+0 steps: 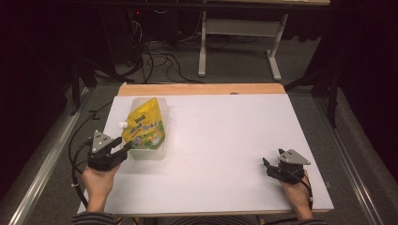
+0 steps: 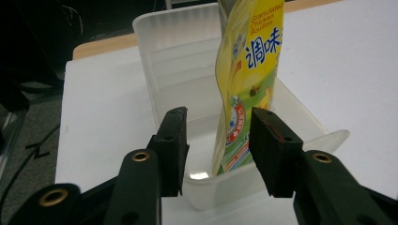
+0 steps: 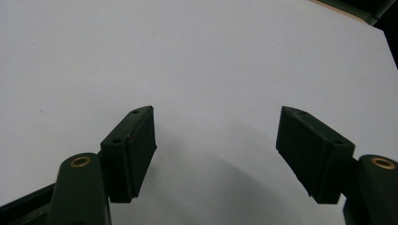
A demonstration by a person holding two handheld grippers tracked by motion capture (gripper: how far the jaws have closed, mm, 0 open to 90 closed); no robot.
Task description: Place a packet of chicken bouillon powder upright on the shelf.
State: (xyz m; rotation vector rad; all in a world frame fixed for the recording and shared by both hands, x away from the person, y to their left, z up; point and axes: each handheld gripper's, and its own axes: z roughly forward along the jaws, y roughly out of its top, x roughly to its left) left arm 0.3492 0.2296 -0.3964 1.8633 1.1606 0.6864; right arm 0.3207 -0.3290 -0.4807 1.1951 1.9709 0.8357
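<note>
My left gripper (image 2: 218,150) sits closest to the lens, its jaws apart with the lower edge of the yellow bouillon pouch (image 2: 246,89) standing between them, neither pad pressing on it. The pouch leans upright inside the clear plastic tub (image 2: 169,65), its bottom down against the tub's near wall, and from the high view the tub (image 1: 141,152) lies at the left of the white table (image 1: 225,140) with the pouch (image 1: 145,126) propped in it, white cap toward the left edge. I judge the placing as done: the pouch is in the tub and my grip is off it, so what remains is to draw that hand clear. My right gripper (image 1: 274,165) rests on the table's near right corner, well apart from the tub, jaws wide with nothing between them. The table is a plain white sheet on a wooden top; beyond it the room is dark, with cables across the grey floor and the legs of a white stand.
</note>
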